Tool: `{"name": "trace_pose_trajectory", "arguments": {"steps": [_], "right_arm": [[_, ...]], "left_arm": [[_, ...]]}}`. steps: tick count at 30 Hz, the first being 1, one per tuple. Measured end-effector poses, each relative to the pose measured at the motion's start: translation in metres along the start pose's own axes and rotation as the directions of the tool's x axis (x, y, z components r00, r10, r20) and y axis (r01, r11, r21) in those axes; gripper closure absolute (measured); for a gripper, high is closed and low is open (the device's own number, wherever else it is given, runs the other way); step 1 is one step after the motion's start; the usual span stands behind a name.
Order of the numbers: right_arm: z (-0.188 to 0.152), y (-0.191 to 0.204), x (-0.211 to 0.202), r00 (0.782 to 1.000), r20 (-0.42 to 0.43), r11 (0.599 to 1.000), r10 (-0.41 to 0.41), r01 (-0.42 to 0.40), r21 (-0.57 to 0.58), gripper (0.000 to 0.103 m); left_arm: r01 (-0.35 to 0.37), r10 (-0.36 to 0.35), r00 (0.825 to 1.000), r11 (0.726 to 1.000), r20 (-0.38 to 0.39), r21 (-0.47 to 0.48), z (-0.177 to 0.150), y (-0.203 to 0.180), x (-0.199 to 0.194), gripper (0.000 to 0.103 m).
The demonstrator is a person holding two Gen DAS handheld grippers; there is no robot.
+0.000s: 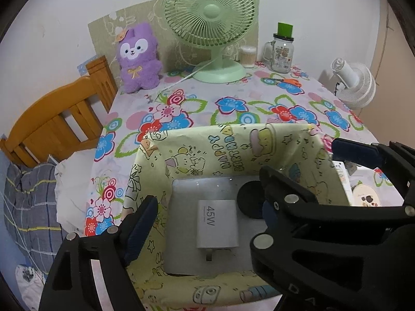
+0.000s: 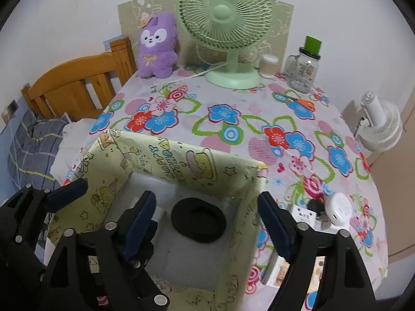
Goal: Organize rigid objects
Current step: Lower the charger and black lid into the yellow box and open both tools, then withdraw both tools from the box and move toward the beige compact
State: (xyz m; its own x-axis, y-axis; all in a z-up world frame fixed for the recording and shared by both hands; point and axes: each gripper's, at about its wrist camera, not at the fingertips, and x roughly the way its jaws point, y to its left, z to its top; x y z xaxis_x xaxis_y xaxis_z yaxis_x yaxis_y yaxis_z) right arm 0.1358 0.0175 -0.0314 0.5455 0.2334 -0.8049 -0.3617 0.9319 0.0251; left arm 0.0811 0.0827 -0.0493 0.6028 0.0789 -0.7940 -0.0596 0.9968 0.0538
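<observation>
Soft even indoor light, faint shadows, sharp centre, strong fisheye bending, dark vignette at the corners

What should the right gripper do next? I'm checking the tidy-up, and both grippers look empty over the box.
Probably swing the right gripper, open and empty, to the white round gadget outside the box. The charger and black ring already lie inside; the left gripper is open.
</observation>
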Motion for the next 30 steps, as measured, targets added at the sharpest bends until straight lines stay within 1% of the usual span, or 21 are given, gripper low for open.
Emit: {"name": "trace_pose_trajectory", "arguments": {"steps": [2,6,7,8,10,13,22,30], "right_arm": [[-0.003,-0.002,-0.006,1.0,0.013,1.0,-0.012,0.012,0.012,0.017],[-0.006,-0.008,-0.013,1.0,0.018,1.0,-0.011,0.01,0.028,0.016],[-0.007,-0.009,-0.015,1.0,0.019,0.999,-0.01,0.009,0.032,0.016],[-0.007,-0.01,-0.016,1.0,0.02,0.999,-0.009,0.009,0.034,0.016],[-0.009,-0.012,-0.019,1.0,0.023,0.999,-0.011,0.01,0.036,0.016],[-0.012,-0.016,-0.027,0.999,0.036,0.999,-0.013,0.012,0.04,0.015],[-0.021,-0.025,-0.043,0.998,0.054,0.998,-0.042,0.04,0.038,0.014],[-0.029,-0.035,-0.061,0.994,0.095,0.998,-0.056,0.052,0.039,0.014]], "left_arm": [[0.002,-0.002,1.0,1.0,0.01,0.007,-0.001,-0.003,-0.005,0.018],[0.0,0.0,1.0,1.0,0.025,0.022,-0.002,-0.009,-0.011,0.018],[0.005,-0.006,1.0,1.0,0.03,0.026,-0.002,-0.011,-0.013,0.017],[0.006,-0.007,0.999,1.0,0.035,0.027,-0.003,-0.012,-0.015,0.012],[-0.002,0.001,0.999,1.0,0.055,0.028,-0.004,-0.014,-0.019,0.008],[0.007,-0.009,0.998,0.999,0.066,0.033,-0.005,-0.019,-0.025,0.008],[0.034,-0.037,0.997,0.999,0.067,0.039,-0.009,-0.032,-0.035,0.008],[0.053,-0.057,0.995,0.997,0.086,0.048,-0.012,-0.044,-0.047,0.008]]}}
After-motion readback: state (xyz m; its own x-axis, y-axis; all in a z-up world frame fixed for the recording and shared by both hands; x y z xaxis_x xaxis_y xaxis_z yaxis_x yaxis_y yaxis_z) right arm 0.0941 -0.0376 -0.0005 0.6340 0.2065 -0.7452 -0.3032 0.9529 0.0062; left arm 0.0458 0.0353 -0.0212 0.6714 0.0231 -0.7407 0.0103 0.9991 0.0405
